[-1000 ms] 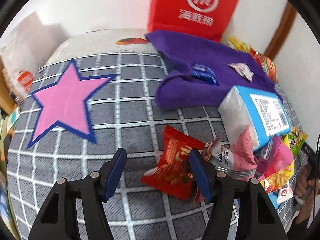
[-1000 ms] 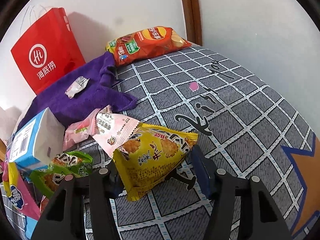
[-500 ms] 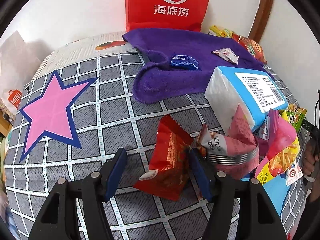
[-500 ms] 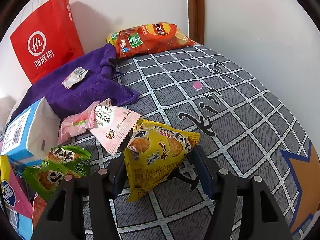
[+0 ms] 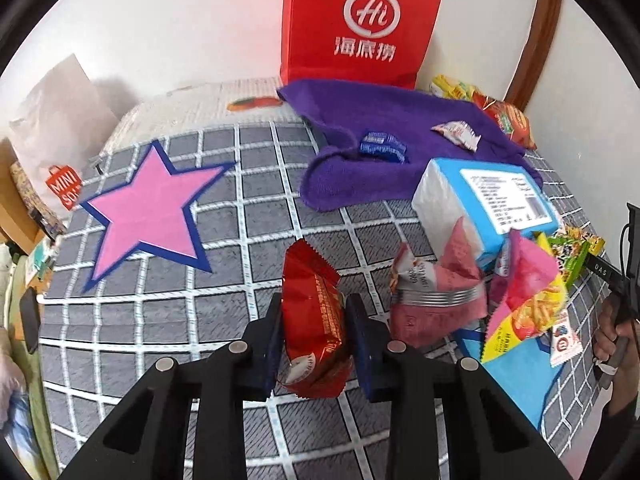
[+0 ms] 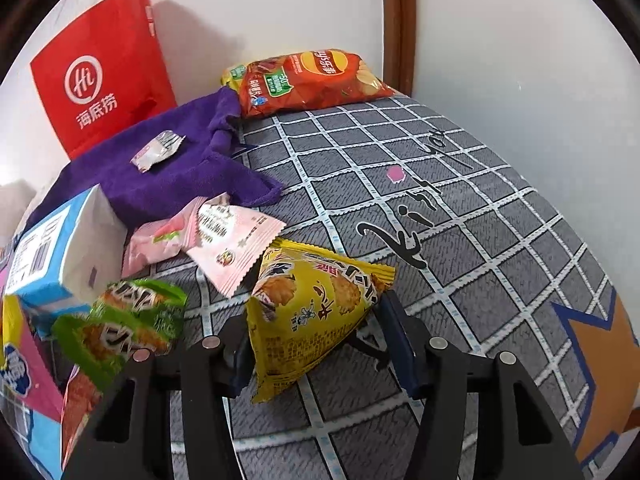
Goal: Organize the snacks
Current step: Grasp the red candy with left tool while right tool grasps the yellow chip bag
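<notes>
My left gripper is shut on a red snack packet, squeezed upright between both pads over the grey checked cloth. My right gripper is closed around a yellow rice-cracker packet; its left pad touches the packet, and a small gap shows at the right pad. A pile of snacks lies beside them: a pink-red packet, a pink packet, a green packet and a fries packet.
A blue-white tissue pack sits by a purple towel carrying two small sweets. A red paper bag stands at the wall. A chips bag lies in the back corner. A pink star marks the cloth.
My left gripper closed from open onto the red packet and stood it upright. My right gripper narrowed around the yellow packet and moved slightly forward.
</notes>
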Motion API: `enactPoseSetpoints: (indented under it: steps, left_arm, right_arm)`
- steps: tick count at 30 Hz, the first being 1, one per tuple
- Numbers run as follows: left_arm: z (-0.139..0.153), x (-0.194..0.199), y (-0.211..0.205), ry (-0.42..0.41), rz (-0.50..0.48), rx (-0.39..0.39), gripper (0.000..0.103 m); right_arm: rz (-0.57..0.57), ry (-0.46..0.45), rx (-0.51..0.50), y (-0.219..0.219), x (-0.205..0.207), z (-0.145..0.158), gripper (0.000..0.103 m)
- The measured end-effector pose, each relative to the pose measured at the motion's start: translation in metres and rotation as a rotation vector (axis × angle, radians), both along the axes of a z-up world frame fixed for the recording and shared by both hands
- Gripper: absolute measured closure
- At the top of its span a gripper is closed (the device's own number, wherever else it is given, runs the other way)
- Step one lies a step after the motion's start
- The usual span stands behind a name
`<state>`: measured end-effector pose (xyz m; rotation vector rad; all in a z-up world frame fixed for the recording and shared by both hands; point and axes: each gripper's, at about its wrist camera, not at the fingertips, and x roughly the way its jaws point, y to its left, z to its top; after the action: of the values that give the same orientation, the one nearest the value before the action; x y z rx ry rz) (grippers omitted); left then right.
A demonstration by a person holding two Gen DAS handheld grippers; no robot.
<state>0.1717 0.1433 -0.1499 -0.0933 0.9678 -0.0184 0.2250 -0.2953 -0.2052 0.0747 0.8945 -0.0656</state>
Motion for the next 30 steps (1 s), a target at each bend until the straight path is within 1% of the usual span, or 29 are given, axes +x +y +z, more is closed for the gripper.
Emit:
enactPoseSetpoints:
  steps: [3,5,6,9,11,15,18,20,21,22,26,27,30]
  left_arm:
    - [0.016,-0.002,-0.002,-0.026,-0.007,-0.010,0.074]
    - [0.027,0.000,-0.006,-0.047,-0.011,-0.012,0.076]
    - [0.033,0.002,-0.008,-0.057,-0.014,-0.014,0.078]
    - [0.048,0.010,-0.016,-0.082,-0.031,-0.028,0.078]
    - [0.054,0.016,-0.022,-0.095,-0.030,-0.026,0.082]
    - [0.058,0.028,-0.028,-0.086,-0.030,-0.022,0.082]
    - [0.047,0.030,-0.026,-0.039,-0.012,-0.005,0.082]
    - [0.035,0.026,-0.023,-0.003,-0.008,-0.006,0.076]
    - [0.028,0.024,-0.021,0.016,-0.004,-0.013,0.066]
    - [0.022,0.021,-0.018,0.032,0.005,-0.029,0.059]
    - [-0.003,0.012,-0.010,0.084,0.022,-0.121,0.057]
    - [-0.008,0.011,-0.010,0.093,0.027,-0.130,0.057]
    - [-0.025,0.009,-0.014,0.122,0.030,-0.104,0.057]
  right_arm:
    - [0.011,-0.008,0.061,-0.006,-0.007,0.012,0.048]
    - [0.014,-0.026,0.073,-0.008,-0.011,0.026,0.048]
    - [0.019,-0.041,0.070,-0.008,-0.013,0.034,0.048]
    - [0.047,-0.084,0.048,-0.003,-0.016,0.060,0.048]
    - [0.072,-0.105,0.037,0.002,-0.016,0.076,0.048]
    - [0.125,-0.144,-0.005,0.016,-0.012,0.100,0.048]
    - [0.160,-0.151,-0.013,0.025,-0.011,0.108,0.048]
    - [0.181,-0.150,-0.014,0.031,-0.012,0.109,0.048]
    - [0.187,-0.148,-0.015,0.032,-0.012,0.107,0.048]
    - [0.192,-0.144,-0.016,0.034,-0.013,0.105,0.048]
    - [0.209,-0.121,-0.004,0.043,-0.015,0.095,0.048]
    - [0.212,-0.112,0.000,0.045,-0.015,0.092,0.048]
    - [0.221,-0.097,0.002,0.051,-0.018,0.086,0.048]
